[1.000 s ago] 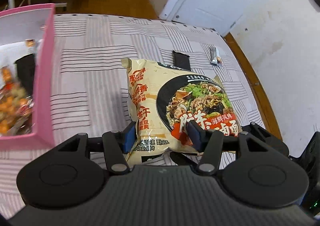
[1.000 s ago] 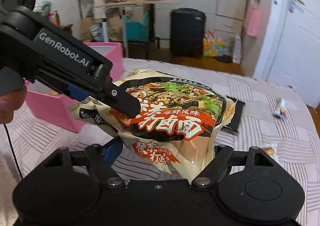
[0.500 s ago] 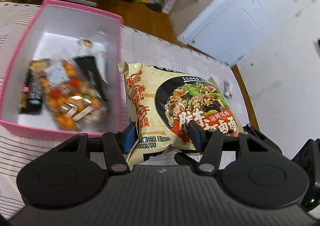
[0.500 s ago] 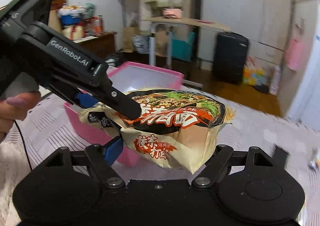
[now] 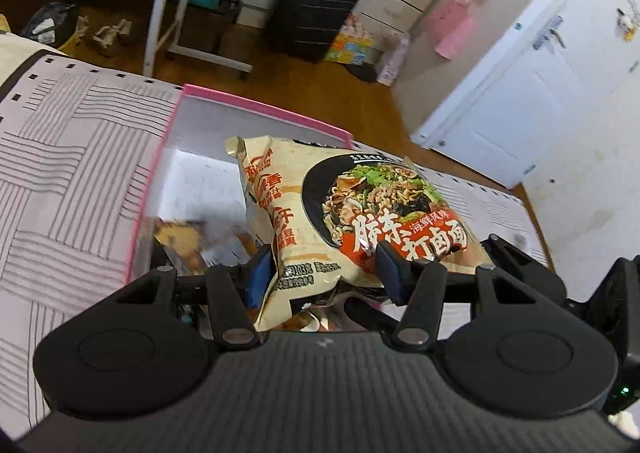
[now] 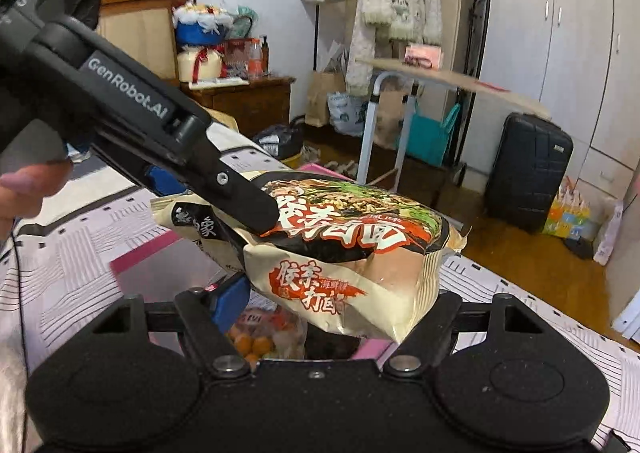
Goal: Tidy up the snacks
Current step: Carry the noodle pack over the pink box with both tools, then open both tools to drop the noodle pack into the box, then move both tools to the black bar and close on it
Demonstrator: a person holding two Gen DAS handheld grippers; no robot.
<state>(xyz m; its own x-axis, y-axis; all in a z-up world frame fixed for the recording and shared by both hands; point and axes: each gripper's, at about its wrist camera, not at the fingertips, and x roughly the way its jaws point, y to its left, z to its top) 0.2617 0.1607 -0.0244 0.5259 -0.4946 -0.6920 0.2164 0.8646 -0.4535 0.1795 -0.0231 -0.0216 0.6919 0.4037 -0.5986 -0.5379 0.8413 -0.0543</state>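
Note:
A beige instant-noodle packet [image 5: 360,213] hangs in the air over the pink box [image 5: 260,107], held from two sides. My left gripper [image 5: 324,273] is shut on its near edge, blue pads pinching the wrapper. In the right wrist view the same packet [image 6: 352,253] lies across my right gripper [image 6: 332,303], whose jaws are closing, each finger touching one end of the packet. The left gripper's black finger [image 6: 240,197] presses on top of the packet there. Under it, the pink box [image 6: 140,253] holds a bag of orange snacks [image 6: 260,337] and other blurred wrappers [image 5: 180,237].
The box sits on a bed with a grey-striped sheet [image 5: 72,173]. Beyond the bed lie wooden floor, a black suitcase [image 5: 316,5], a white rolling table [image 6: 420,77] and a white door [image 5: 520,101]. A person's hand [image 6: 20,189] grips the left handle.
Both grippers have carried the packet sideways from the open bedsheet to above the pink box. The box has come under the packet, and the views have turned toward the room.

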